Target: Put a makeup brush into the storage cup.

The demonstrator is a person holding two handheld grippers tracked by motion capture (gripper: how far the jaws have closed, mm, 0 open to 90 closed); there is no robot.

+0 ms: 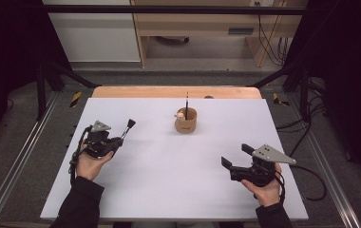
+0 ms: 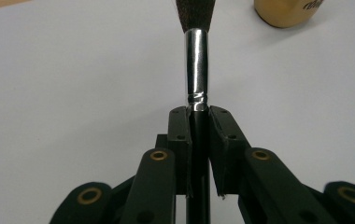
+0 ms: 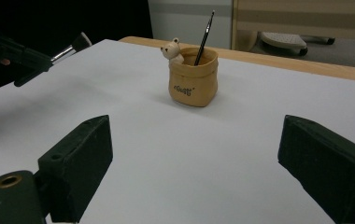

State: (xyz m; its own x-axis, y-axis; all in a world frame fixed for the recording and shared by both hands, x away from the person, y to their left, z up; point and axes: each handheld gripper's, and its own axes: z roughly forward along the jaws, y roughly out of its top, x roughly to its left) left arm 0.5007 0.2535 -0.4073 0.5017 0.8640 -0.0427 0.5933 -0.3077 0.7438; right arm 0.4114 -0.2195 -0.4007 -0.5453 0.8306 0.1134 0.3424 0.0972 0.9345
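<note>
Brush [image 2: 197, 60] being clamped by its handle in the left gripper [image 1: 118, 141], bristle tip being cropped, right gripper [image 1: 235, 157] being held wide open, empty, white table [image 1: 169, 180] being bordered by dark floor.

In the left gripper view the brush [image 2: 197, 70] lost its bristle tip to the top edge, and its black handle ran off the bottom edge between the jaws. The pot [image 2: 287, 11] there was cut by the top edge too (a few letters showed, unreadable). In the right gripper view the pot's print was too small to read, and the lower part of the thin pen [image 3: 204, 37] was hidden inside the pot.
</note>
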